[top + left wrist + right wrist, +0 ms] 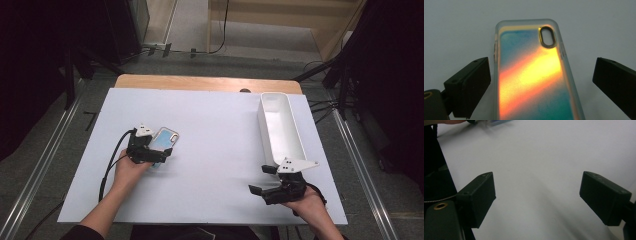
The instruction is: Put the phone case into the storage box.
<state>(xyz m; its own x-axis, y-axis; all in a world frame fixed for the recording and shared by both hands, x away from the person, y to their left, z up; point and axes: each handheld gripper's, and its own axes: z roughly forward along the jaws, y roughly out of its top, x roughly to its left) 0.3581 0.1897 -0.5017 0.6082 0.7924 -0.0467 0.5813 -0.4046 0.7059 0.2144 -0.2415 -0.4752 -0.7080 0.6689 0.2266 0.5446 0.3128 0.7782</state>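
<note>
Phone case [534,75] lies flat on counter [215,150], straddled by spread fingers of left gripper [541,85]; edges should be pinched squarely. Right gripper [537,200] fingers spread, nothing held.

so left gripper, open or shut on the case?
Open: left gripper jaws straddle the phone case, gaps on both sides.

1. No lettering or brand reads on the phone case [531,75].
2. The white bin [280,125] carries no label.
3. Nothing printed on the white table sheet [215,140] either.
</note>
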